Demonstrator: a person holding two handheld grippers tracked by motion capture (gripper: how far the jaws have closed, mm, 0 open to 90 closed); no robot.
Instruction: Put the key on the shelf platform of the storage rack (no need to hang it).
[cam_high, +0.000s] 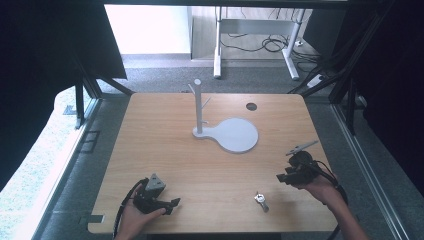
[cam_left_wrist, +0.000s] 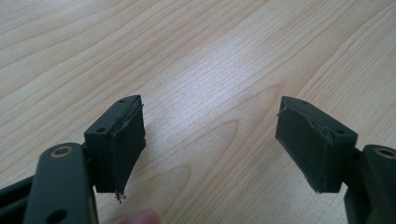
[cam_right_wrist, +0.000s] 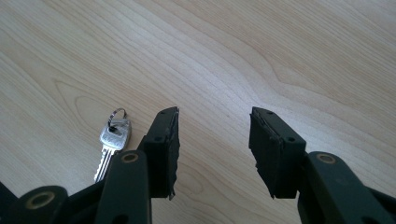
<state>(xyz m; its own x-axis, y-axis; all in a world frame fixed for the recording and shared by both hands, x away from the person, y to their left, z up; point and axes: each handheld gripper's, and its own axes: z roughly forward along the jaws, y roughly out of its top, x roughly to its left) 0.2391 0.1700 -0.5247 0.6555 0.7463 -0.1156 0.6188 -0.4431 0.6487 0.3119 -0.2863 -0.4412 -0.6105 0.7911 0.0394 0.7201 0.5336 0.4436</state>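
Wood-grain worktop (cam_high: 165, 145) carries a silver key (cam_high: 261, 201) near its front edge, between our two grippers and nearer the right gripper (cam_high: 283, 178). We hold that gripper low with jaws spread wide, the key just beside its left jaw; our left gripper (cam_high: 173, 204) also gapes wide, holding nothing.

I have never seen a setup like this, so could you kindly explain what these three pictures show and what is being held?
A person sits at a wooden table holding a hand-operated grasping tool in each hand: the left tool and the right tool. The high view looks down from above. The other two pictures come from cameras riding on each tool, looking along its black jaws. Both tools are open and hold nothing. On the table lie a key beside the right tool, and a white stand with pegs on a round base.
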